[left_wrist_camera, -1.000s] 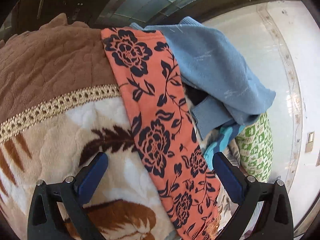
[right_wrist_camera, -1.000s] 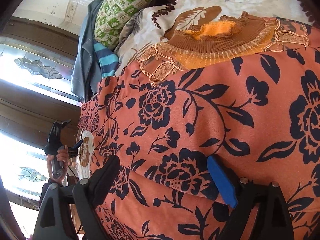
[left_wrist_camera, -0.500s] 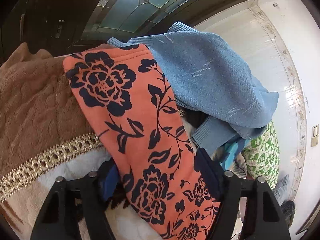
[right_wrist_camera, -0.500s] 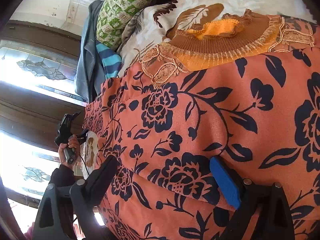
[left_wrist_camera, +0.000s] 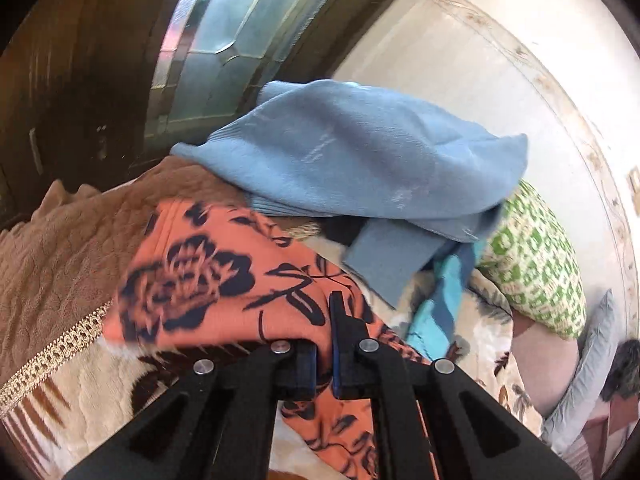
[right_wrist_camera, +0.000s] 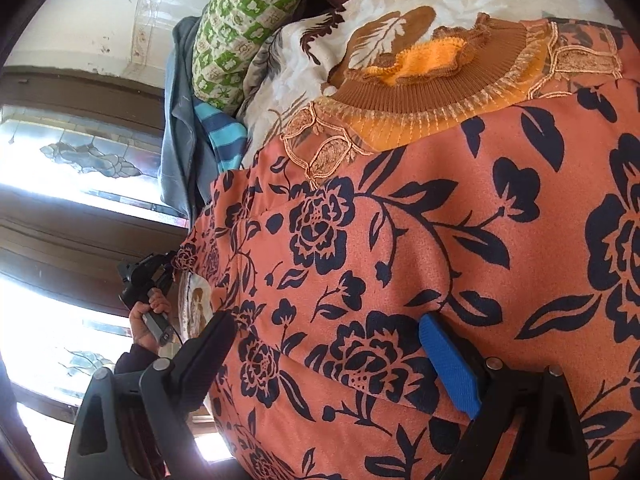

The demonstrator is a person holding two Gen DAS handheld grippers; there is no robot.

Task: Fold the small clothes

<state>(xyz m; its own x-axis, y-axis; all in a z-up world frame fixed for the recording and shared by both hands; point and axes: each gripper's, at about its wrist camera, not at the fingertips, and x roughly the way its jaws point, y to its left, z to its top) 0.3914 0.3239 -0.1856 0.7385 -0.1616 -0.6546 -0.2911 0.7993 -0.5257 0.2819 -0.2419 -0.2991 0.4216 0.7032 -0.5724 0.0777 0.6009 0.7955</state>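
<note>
An orange garment with dark blue flowers (right_wrist_camera: 460,240) lies spread over the bed and fills the right wrist view. My left gripper (left_wrist_camera: 325,332) pinches one end of that garment (left_wrist_camera: 208,280), its jaws closing tight with the cloth folded between the pads and lifted off the blanket. Far to the left in the right wrist view, the left gripper (right_wrist_camera: 172,260) is held by a hand (right_wrist_camera: 150,312) at the garment's far end. My right gripper (right_wrist_camera: 332,352) stands open just above the cloth, one blue pad (right_wrist_camera: 448,360) over the print and the other finger (right_wrist_camera: 212,344) at the cloth's edge.
A crumpled blue sweater (left_wrist_camera: 360,160) lies behind the lifted end, with a striped teal cloth (left_wrist_camera: 440,300) and a green patterned pillow (left_wrist_camera: 532,264) beside it. A brown-and-orange knit piece (right_wrist_camera: 432,64) rests on the leaf-print blanket (right_wrist_camera: 380,4). A brown quilted cover (left_wrist_camera: 60,248) lies left. Window and wall stand behind.
The left gripper went from wide open over the garment's narrow end to shut on it, and rose with the cloth. The right gripper has stayed open over the same spot.
</note>
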